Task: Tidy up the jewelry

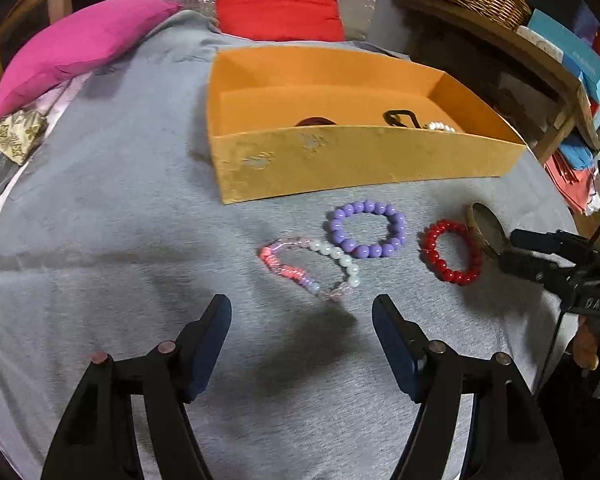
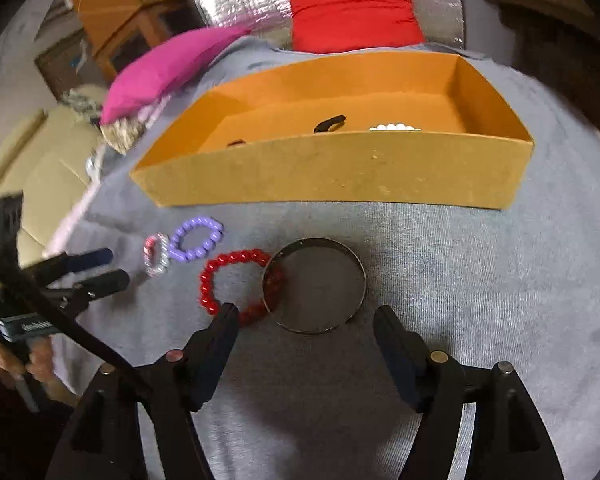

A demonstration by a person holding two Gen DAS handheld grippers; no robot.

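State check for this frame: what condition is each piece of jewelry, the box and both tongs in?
Orange box: open, some jewelry inside.
Purple bracelet: loose on cloth.
Pink-white bracelet: loose, bent out of round.
Red bracelet: on cloth, under bangle's edge.
Metal bangle: flat, overlapping red bracelet.
Left tongs: open, empty.
Right tongs: open, empty.

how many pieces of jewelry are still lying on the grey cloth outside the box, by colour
purple bead bracelet: 1
red bead bracelet: 1
pink and white bead bracelet: 1
metal bangle: 1
total on the grey cloth: 4
The orange box hides most of what lies inside it, so those pieces are not counted.
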